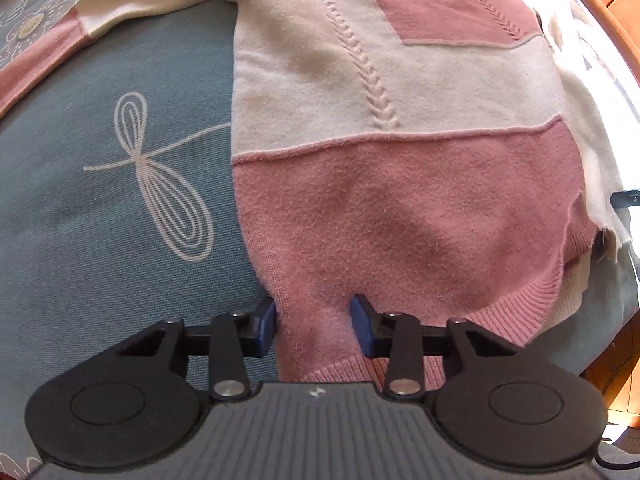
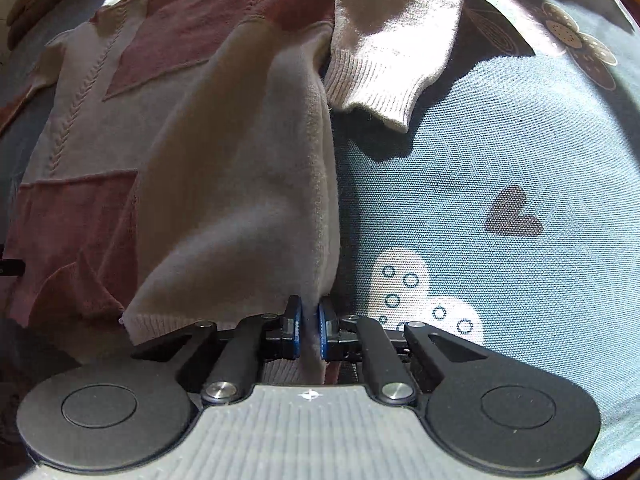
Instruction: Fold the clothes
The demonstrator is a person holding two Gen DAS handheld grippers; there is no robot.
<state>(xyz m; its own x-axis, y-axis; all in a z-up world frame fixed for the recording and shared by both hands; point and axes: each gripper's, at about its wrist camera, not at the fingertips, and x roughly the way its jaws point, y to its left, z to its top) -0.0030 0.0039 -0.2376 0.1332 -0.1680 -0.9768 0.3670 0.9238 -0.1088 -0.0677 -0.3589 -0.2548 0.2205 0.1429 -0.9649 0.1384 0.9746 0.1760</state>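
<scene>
Left hand-held gripper (image 1: 314,322): nearest the left wrist camera, it points steeply down at the sweater's pink hem corner; a ridge of pink knit stands bunched between the blue pads, so the jaws look clamped on the hem, though the pads stand a little apart around the fabric.
Right hand-held gripper (image 2: 310,330): its blue pads are pinched together on a thin fold of cream knit at the opposite hem corner.
Reason for the hold: one corner in each grip probably lets the person lift the bottom edge evenly and carry it toward the collar for a fold.
Sweater (image 1: 380,128): pink and cream, lying flat and spread on the blue patterned bedspread (image 1: 100,208), collar end away from the cameras.
Sleeve (image 2: 394,40): the cream sleeve lies folded in beside the body, cuff on the bedspread.
Far sleeve (image 1: 60,40): stretched out sideways, not yet folded in.
</scene>
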